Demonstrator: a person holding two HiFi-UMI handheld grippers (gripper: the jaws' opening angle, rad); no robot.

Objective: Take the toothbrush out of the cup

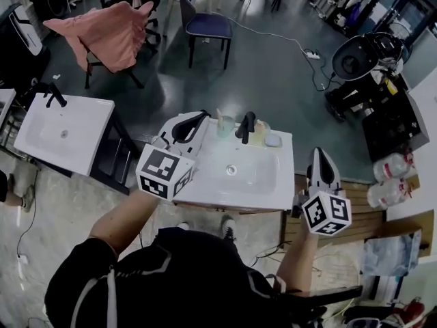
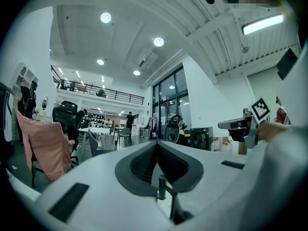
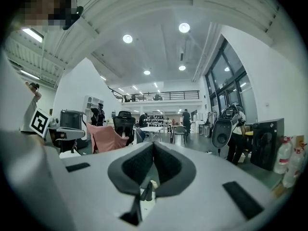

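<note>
In the head view a pale translucent cup (image 1: 226, 127) stands on the back rim of the white sink (image 1: 205, 183), left of the black tap (image 1: 246, 126). A toothbrush (image 1: 220, 115) sticks up out of the cup. My left gripper (image 1: 203, 115) is shut and empty, and its tips lie over the sink's back left corner, a little left of the cup. The right gripper (image 1: 319, 153) is shut and empty too, off the sink's right side. In their own views the left gripper (image 2: 156, 144) and right gripper (image 3: 153, 144) have their jaws closed together on nothing.
A second clear cup (image 1: 260, 134) and a small dish (image 1: 273, 141) sit right of the tap. Another white sink (image 1: 65, 132) stands at the left. A pink cloth (image 1: 109, 33) hangs over a chair, with a blue chair (image 1: 208, 26) beyond. Water bottles (image 1: 390, 167) lie at the right.
</note>
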